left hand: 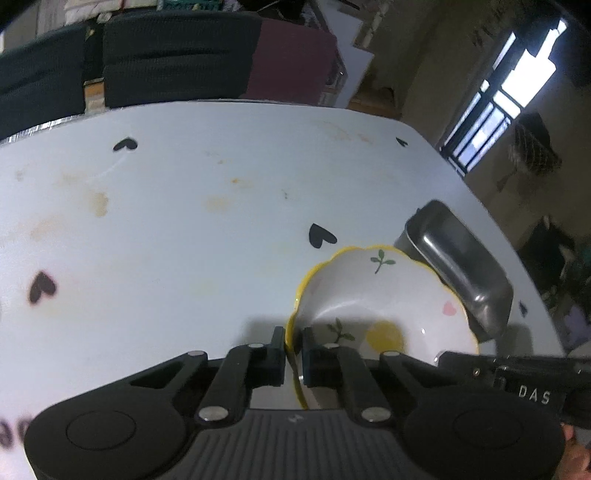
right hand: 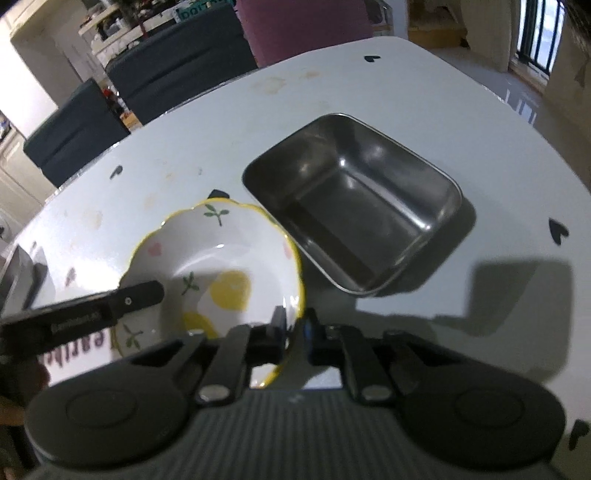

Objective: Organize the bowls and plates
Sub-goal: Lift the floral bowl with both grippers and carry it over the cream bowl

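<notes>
A white scalloped bowl with a yellow rim and leaf and heart prints (left hand: 373,295) (right hand: 218,254) is held over the white table between both grippers. My left gripper (left hand: 293,345) is shut on the bowl's left rim. My right gripper (right hand: 295,326) is shut on its right rim. The left gripper's finger (right hand: 122,301) shows in the right wrist view, over the bowl's left side. A steel rectangular tray (right hand: 365,206) (left hand: 458,258) stands empty on the table just right of the bowl.
The white table (left hand: 184,221) has black heart marks and brownish stains. Dark chairs (left hand: 166,55) and a maroon chair (right hand: 303,26) stand along its far edge. The table's right edge (right hand: 546,122) curves near a window.
</notes>
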